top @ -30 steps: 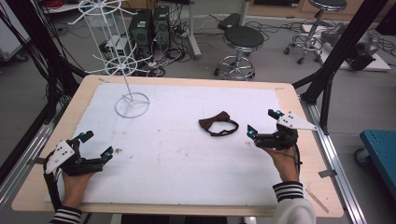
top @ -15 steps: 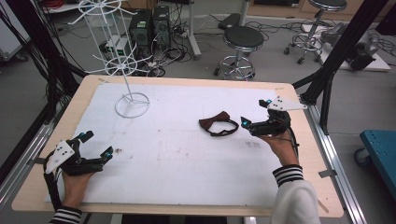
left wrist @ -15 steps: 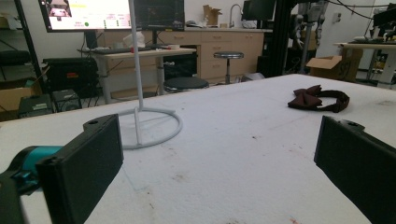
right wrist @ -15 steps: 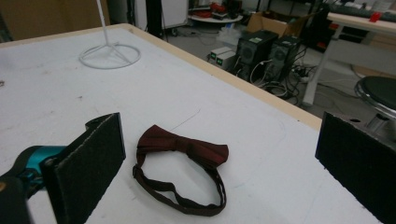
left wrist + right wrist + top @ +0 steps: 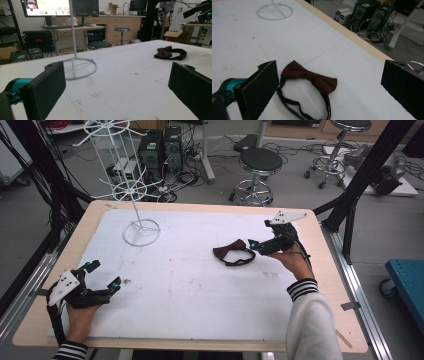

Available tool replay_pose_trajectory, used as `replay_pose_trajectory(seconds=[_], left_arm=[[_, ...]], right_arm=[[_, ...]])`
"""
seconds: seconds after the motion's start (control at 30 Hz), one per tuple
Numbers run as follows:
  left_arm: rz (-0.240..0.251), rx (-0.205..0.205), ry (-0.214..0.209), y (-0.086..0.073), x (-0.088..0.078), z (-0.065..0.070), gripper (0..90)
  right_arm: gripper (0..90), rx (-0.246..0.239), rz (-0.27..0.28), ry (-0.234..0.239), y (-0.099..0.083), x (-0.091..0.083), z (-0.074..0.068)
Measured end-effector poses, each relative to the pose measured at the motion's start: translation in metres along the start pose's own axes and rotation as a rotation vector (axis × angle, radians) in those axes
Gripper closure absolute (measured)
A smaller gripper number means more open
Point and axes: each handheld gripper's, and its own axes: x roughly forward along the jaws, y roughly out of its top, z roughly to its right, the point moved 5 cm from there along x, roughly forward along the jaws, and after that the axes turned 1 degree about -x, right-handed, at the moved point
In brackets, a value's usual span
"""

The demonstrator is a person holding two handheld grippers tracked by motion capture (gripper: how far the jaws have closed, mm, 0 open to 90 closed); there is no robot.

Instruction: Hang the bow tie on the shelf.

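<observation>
Two grippers over white-covered table [image 5: 200, 285]. White wire stand [image 5: 141, 227] at far left of table. Left gripper [image 5: 102, 282] near front left corner, jaws spread wide, grasping nothing. Right gripper [image 5: 251, 244] just beside bow tie, jaws parted, empty. Dark red bow tie [image 5: 235, 254] lies flat right of centre, strap looped.

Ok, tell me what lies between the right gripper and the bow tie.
Nothing: in the right gripper view, bare white table cover separates the open right gripper from the bow tie.

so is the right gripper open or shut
Open. The right gripper has its two black jaws standing wide apart, with the bow tie lying flat on the table between them, ungrasped.
</observation>
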Motion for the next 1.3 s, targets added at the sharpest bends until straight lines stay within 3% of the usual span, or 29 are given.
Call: replay_pose_trajectory(seconds=[0.4,0.53,0.6,0.67,0.77,0.87,0.97,1.3], left_arm=[[0.0,0.0,0.002,0.0,0.0,0.0,1.7],[-0.001,0.001,0.001,0.0,0.0,0.0,1.7],[0.0,-0.001,0.001,0.0,0.0,0.0,1.7],[-0.001,0.001,0.0,0.0,0.0,0.0,1.7],[-0.001,0.0,0.0,0.0,0.0,0.0,1.7],[-0.001,0.001,0.0,0.0,0.0,0.0,1.7],[-0.001,0.001,-0.001,0.0,0.0,0.0,1.7],[-0.001,0.0,0.0,0.0,0.0,0.0,1.7]], right_arm=[[0.7,0.016,-0.068,0.035,-0.017,0.019,0.012],[0.8,-0.024,-0.135,0.057,-0.013,0.025,0.011],[0.8,-0.036,-0.121,0.061,-0.008,0.028,0.011],[0.7,-0.052,-0.161,0.06,-0.005,0.033,0.012],[0.8,-0.074,-0.167,0.078,0.002,0.039,0.01],[0.8,-0.1,-0.212,0.092,0.006,0.046,0.01],[0.8,-0.112,-0.214,0.104,0.01,0.05,0.01],[0.8,-0.14,-0.303,0.116,-0.004,0.069,0.008]])
